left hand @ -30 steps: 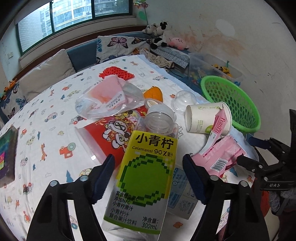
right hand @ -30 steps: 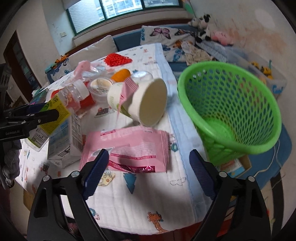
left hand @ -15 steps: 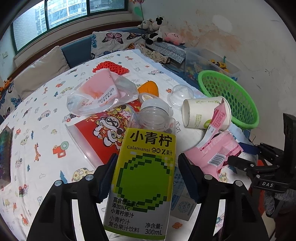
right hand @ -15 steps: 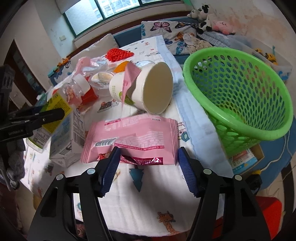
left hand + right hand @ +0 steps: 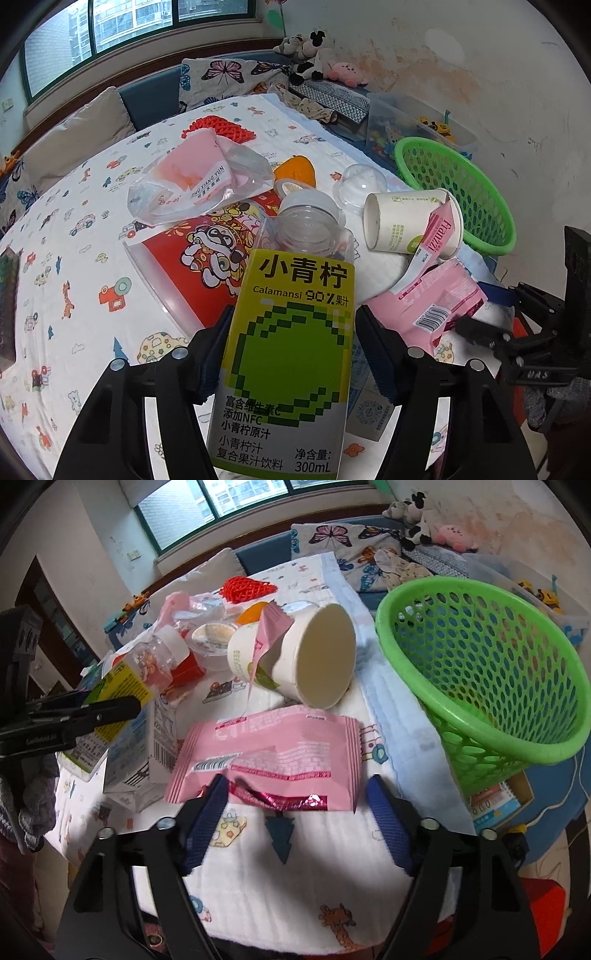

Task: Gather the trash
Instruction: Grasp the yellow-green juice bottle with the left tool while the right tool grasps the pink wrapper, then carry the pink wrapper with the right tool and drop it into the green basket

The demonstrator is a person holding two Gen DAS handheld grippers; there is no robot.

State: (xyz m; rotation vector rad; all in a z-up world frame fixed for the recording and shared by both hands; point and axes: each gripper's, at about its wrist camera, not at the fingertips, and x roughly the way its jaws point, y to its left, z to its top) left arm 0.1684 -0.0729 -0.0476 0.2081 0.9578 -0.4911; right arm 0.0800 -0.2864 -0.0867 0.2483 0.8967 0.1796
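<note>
My left gripper (image 5: 291, 332) is shut on a clear plastic juice bottle (image 5: 295, 332) with a yellow-green label, both pads against its sides. The bottle also shows in the right wrist view (image 5: 125, 686), held at the left. My right gripper (image 5: 295, 797) is open, its blue pads on either side of the near edge of a flat pink snack wrapper (image 5: 273, 753) on the table; the wrapper also shows in the left wrist view (image 5: 432, 299). A green mesh basket (image 5: 491, 679) stands beside the table's right edge.
A tipped paper cup (image 5: 303, 661) with a pink wrapper strip lies behind the pink wrapper. A small carton (image 5: 144, 746), a red printed bag (image 5: 199, 251), a clear bag with pink contents (image 5: 195, 184), a clear dome lid (image 5: 360, 182) and a red net (image 5: 218, 127) litter the cloth-covered table (image 5: 74, 229).
My left gripper has closed in on the bottle until the pads grip it. My right gripper has moved forward to the pink wrapper and narrowed a little.
</note>
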